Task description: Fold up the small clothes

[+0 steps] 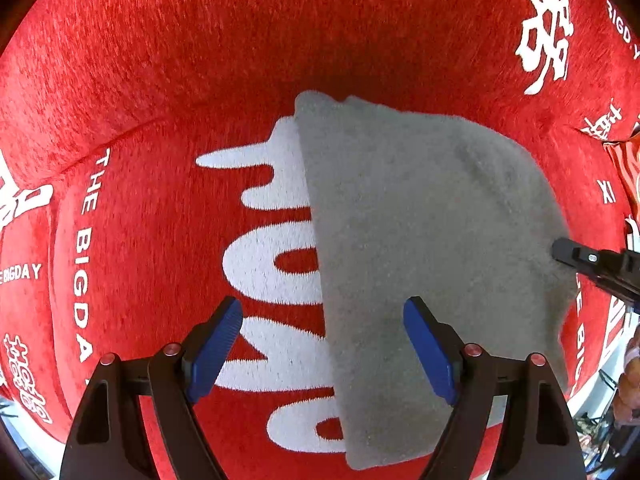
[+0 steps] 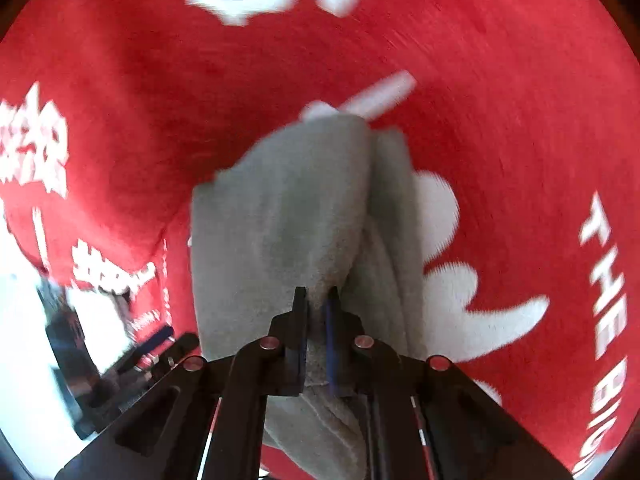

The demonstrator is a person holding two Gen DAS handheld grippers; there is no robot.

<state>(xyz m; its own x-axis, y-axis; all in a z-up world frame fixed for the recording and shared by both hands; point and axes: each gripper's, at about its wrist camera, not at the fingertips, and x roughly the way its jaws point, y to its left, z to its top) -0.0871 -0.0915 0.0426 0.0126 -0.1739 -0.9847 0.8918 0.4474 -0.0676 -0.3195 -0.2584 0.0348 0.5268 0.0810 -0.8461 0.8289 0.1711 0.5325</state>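
Left wrist view: red cloth [image 1: 160, 80] with white lettering under everything; left gripper [image 1: 323, 344] fingers spread wide, empty, above grey fleece garment [image 1: 420, 220] lying folded, fuzzy. Right gripper [image 2: 317, 300] fingers pinch its edge.

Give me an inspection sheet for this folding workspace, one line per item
Surface: red plush cloth with white lettering, creased at one side.
Job's things: grey fleece garment, partly folded, lying on the red cloth; one edge lifted.
Clutter: nothing seen on the cloth.
Tools: left tool open, hovering over the garment's edge, holding nothing; right tool shut on a fold of the garment.
Cables: thin wires past the cloth's edge, too small to identify.
Surroundings: blurred dark equipment beyond the cloth; a hand at the frame edge.
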